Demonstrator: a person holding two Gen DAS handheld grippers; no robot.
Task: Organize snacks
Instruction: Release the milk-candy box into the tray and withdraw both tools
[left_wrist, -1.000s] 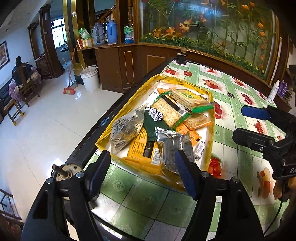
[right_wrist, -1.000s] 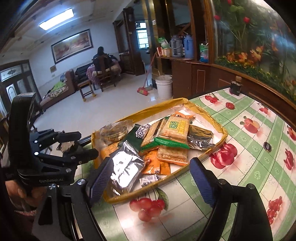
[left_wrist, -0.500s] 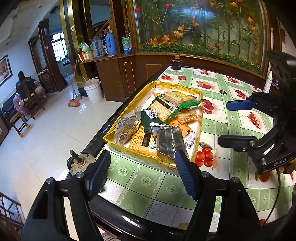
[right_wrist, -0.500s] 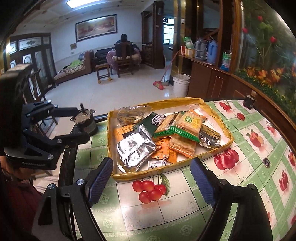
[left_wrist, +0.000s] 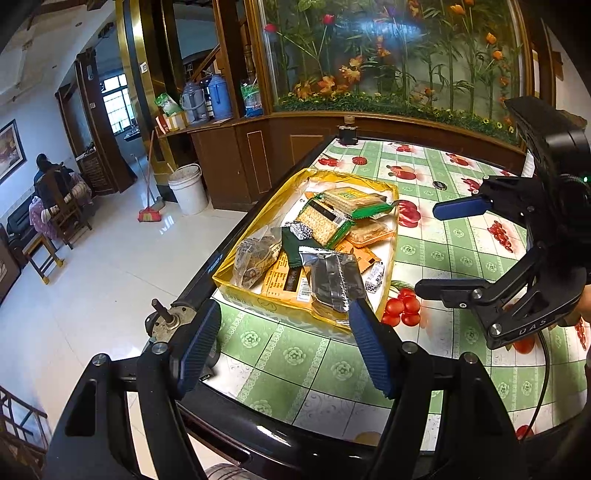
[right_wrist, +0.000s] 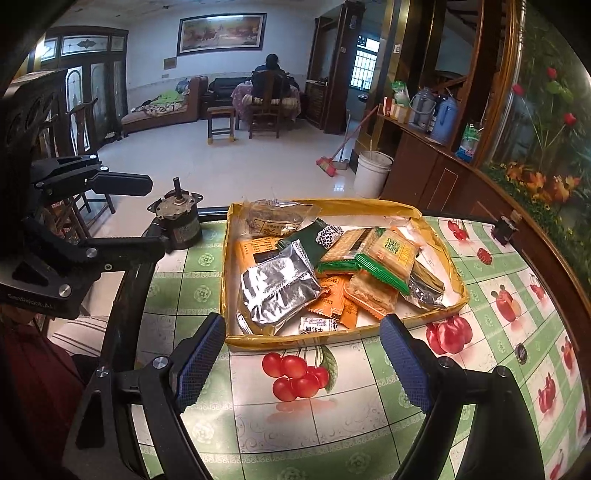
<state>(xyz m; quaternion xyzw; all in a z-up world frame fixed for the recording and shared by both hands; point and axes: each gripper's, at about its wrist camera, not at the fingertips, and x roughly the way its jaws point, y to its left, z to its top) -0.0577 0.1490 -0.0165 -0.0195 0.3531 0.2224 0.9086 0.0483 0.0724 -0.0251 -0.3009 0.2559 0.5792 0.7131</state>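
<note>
Our right gripper (right_wrist: 303, 362) and left gripper (left_wrist: 284, 347) both stand wide and empty, short of the yellow tray (right_wrist: 343, 338) near the table's (right_wrist: 332, 424) edge. We should approach the silver packet (right_wrist: 279, 286), lying on top, low and straight.

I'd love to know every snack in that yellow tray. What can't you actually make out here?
- Orange sachets: both views, half buried under the silver foil packet and the green-edged cracker packs.
- Small white wrapped sweet: print too small to read.
- Shallow yellow cardboard tray: floor hidden by the pile.
</note>
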